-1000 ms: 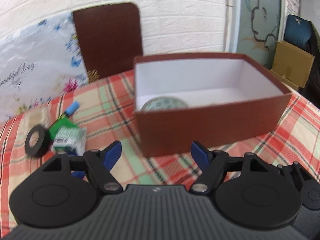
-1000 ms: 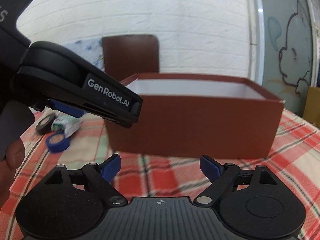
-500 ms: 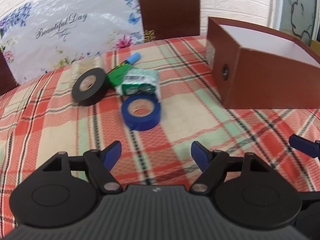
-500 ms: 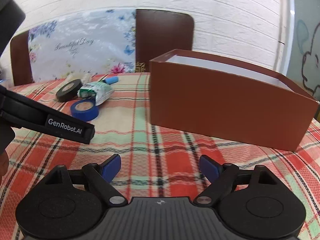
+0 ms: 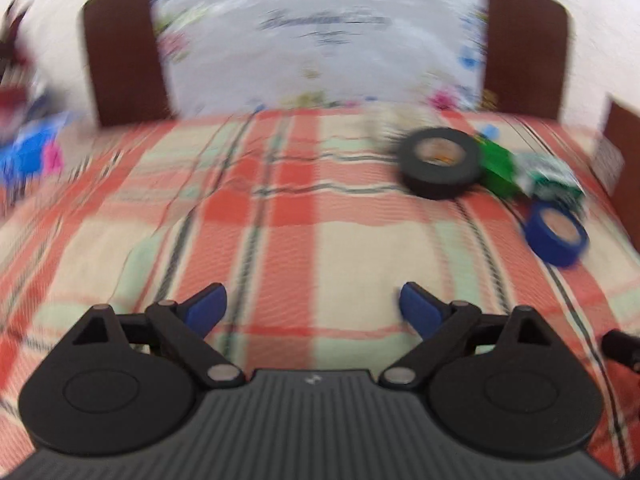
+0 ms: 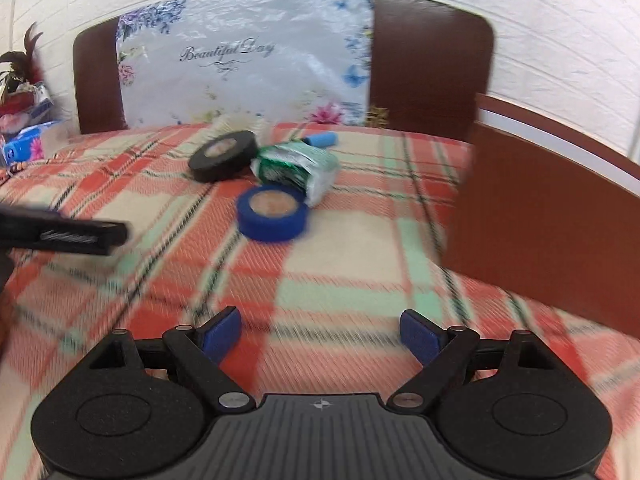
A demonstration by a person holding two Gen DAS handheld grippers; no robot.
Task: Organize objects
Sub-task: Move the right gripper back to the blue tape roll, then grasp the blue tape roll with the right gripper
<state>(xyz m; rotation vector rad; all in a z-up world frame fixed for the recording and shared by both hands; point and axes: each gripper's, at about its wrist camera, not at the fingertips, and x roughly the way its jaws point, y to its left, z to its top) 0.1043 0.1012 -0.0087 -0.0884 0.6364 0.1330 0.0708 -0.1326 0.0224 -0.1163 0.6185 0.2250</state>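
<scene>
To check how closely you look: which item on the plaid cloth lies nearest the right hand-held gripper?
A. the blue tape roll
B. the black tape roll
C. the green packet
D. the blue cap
A: the blue tape roll lies closest to the right hand-held gripper, in front of the green packet and black tape roll.

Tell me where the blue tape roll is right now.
The blue tape roll lies flat on the plaid tablecloth, mid-frame in the right wrist view, just in front of the green packet and left of the brown box.
</scene>
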